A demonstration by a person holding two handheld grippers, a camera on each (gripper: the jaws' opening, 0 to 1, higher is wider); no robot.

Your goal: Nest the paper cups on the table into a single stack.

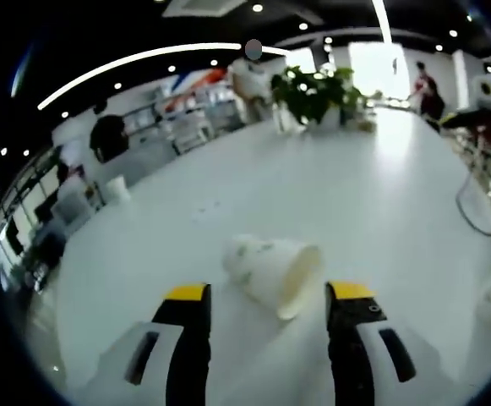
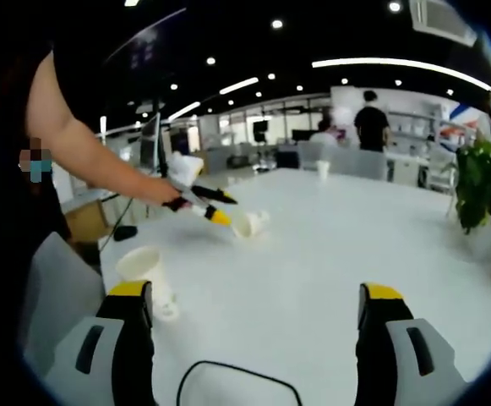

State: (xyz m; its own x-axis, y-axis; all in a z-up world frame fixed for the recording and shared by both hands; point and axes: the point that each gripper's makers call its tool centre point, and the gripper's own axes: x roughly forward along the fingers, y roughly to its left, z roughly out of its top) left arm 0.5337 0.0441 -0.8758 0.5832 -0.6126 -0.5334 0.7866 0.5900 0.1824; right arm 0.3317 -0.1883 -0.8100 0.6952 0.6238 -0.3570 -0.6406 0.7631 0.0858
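Observation:
A white paper cup (image 1: 270,275) with a green print lies on its side on the white table (image 1: 355,194), mouth toward the right. It rests just ahead of my left gripper (image 1: 269,292), whose yellow-tipped jaws stand open on either side of it without touching. In the right gripper view the same lying cup (image 2: 249,222) sits at the tips of the left gripper (image 2: 215,207), held by a person's arm. My right gripper (image 2: 256,293) is open and holds nothing. An upright paper cup (image 2: 141,271) stands just beside its left jaw.
Another cup (image 1: 117,188) stands far off on the table, and a small cup (image 2: 323,169) stands at the far end. A potted plant (image 1: 313,93) sits at the back. A thin cable (image 2: 237,381) loops near me. People stand in the background.

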